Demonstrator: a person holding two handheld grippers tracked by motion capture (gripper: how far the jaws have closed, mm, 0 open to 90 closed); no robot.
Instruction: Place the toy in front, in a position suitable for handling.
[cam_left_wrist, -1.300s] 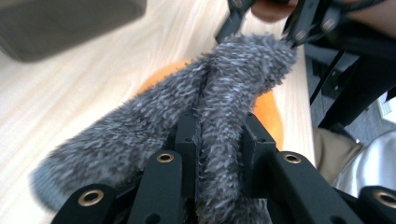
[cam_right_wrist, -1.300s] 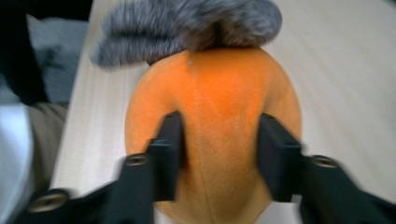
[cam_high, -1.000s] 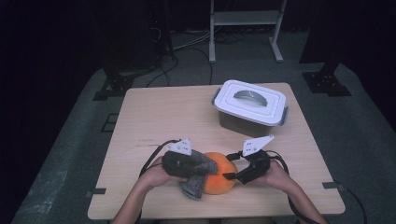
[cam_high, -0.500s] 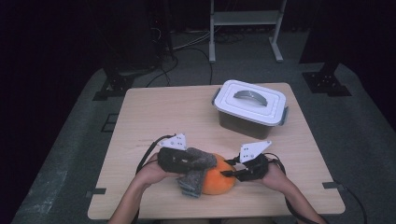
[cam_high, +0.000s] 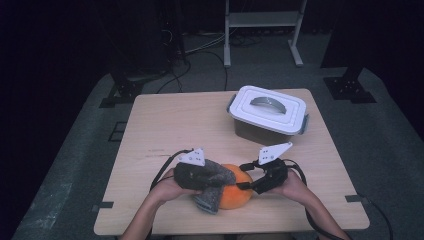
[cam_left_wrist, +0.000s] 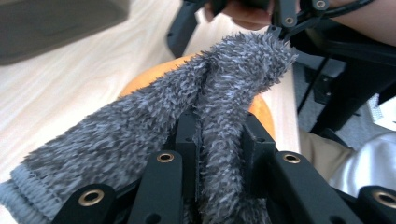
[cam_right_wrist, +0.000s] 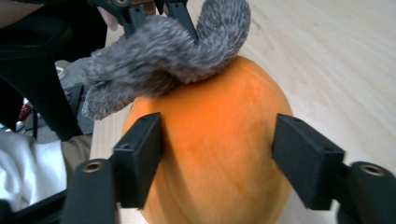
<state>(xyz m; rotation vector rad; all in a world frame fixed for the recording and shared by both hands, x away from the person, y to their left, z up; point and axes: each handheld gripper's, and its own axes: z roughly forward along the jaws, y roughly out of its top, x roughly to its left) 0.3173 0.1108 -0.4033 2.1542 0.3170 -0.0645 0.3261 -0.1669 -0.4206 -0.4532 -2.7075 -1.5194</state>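
An orange fruit (cam_high: 235, 197) lies on the wooden table (cam_high: 175, 120) near its front edge. A grey fuzzy cloth (cam_high: 215, 177) is draped over the fruit's top and left side. My left gripper (cam_high: 219, 181) is shut on that cloth (cam_left_wrist: 140, 135), whose folded pile bunches between the jaws (cam_left_wrist: 217, 135). My right gripper (cam_high: 247, 186) comes in from the right, and its jaws have just been opening. The fruit (cam_right_wrist: 215, 93) sits between them (cam_right_wrist: 217, 149), and both pads still lie against its sides. The cloth (cam_right_wrist: 159, 51) curls over the fruit's far end.
A white lidded container (cam_high: 267, 112) with a grey handle stands at the back right of the table. Bare wood stretches across the back left and middle. A metal stand and cables sit on the dark floor beyond the table.
The left gripper and cloth have slid slightly left across the fruit's top. The right gripper has stayed around the fruit's right side.
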